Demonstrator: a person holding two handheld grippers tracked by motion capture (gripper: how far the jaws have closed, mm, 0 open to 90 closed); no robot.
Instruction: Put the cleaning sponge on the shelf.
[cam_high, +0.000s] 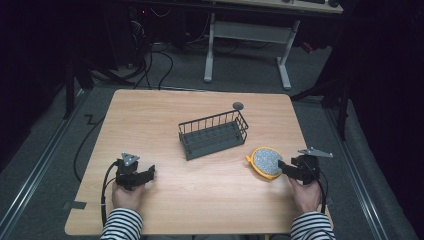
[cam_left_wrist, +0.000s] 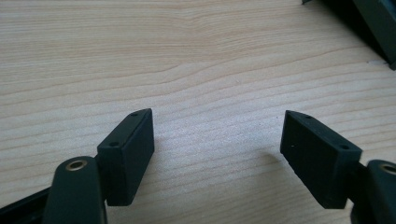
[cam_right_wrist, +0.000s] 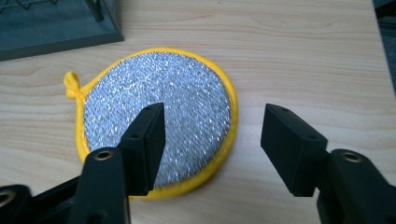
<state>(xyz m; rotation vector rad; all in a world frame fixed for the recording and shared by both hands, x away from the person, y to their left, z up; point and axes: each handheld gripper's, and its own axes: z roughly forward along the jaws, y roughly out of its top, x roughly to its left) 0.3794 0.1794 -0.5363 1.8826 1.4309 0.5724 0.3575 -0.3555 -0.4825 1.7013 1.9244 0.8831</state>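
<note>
The big wooden worktop (cam_high: 150, 125) holds a dark wire basket (cam_high: 214, 134) in the middle. The left hand-held gripper (cam_left_wrist: 217, 140) waits over bare wood with its jaws spread wide. The right hand-held gripper (cam_right_wrist: 212, 140) is spread too, one jaw over the round scrubber (cam_right_wrist: 159, 121), likely to grab its edge. The scrubber is sparkly silver with a yellow rim and lies flat near the basket.

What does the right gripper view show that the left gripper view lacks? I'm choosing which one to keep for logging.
Right gripper view alone: a round silver scouring pad with a yellow rim, partly under one open jaw. Left gripper view alone: bare wood between its open jaws. Both share: the wooden table, black jaws spread apart, and a corner of the dark wire rack.
</note>
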